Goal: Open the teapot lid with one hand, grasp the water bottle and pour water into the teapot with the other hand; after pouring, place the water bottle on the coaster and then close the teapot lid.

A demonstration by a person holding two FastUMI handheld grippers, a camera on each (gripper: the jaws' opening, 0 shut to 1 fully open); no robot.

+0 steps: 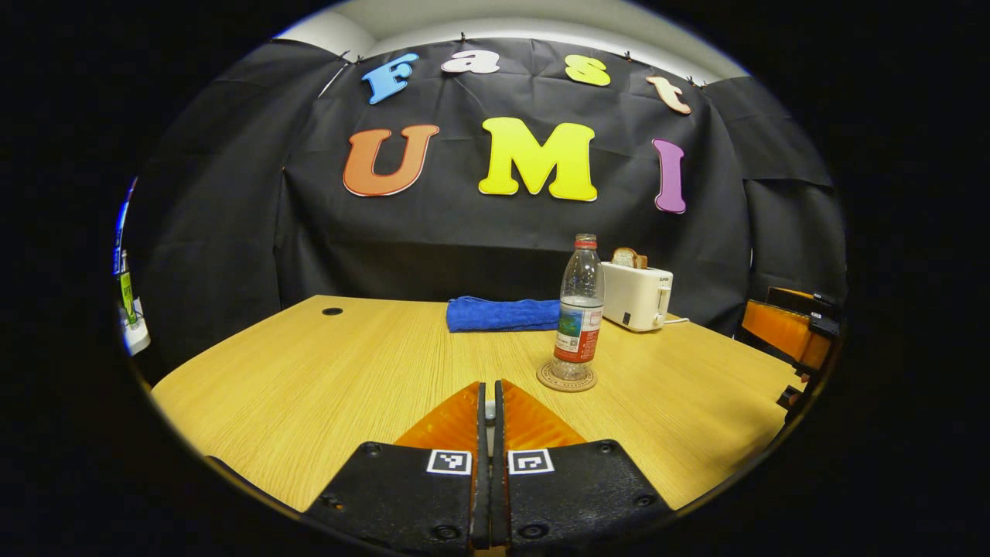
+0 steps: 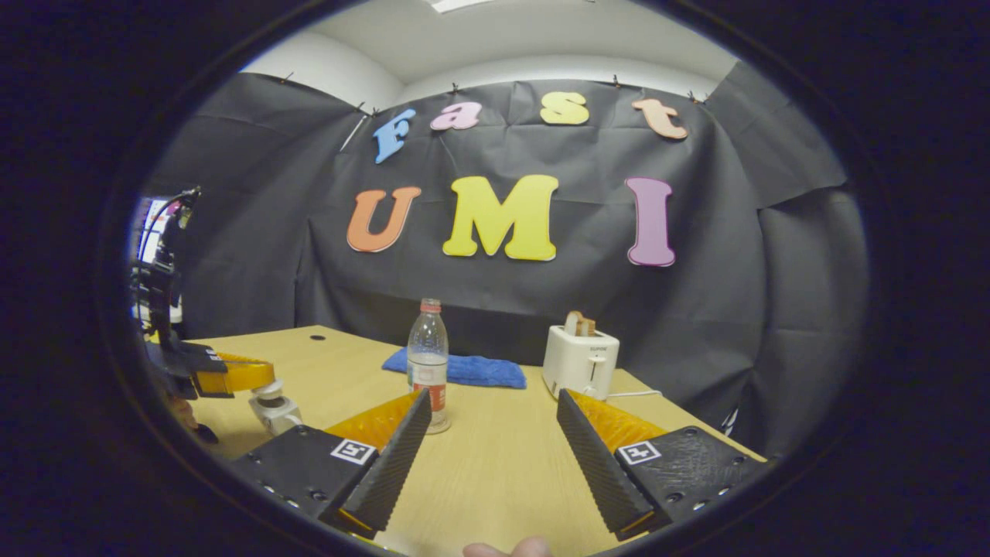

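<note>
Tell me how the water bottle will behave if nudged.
The water bottle is tall and narrow on a small coaster, so probably tippy. It looks under half full, so likely light. Its clear thin plastic may flex when squeezed.

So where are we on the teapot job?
Can't tell if pouring has happened: the water bottle stands capped and part full on the coaster. In hand: the left gripper fingers pinch something pale, probably the teapot lid. The right gripper is open, empty, facing the bottle. Left, at least: closing the lid.
</note>
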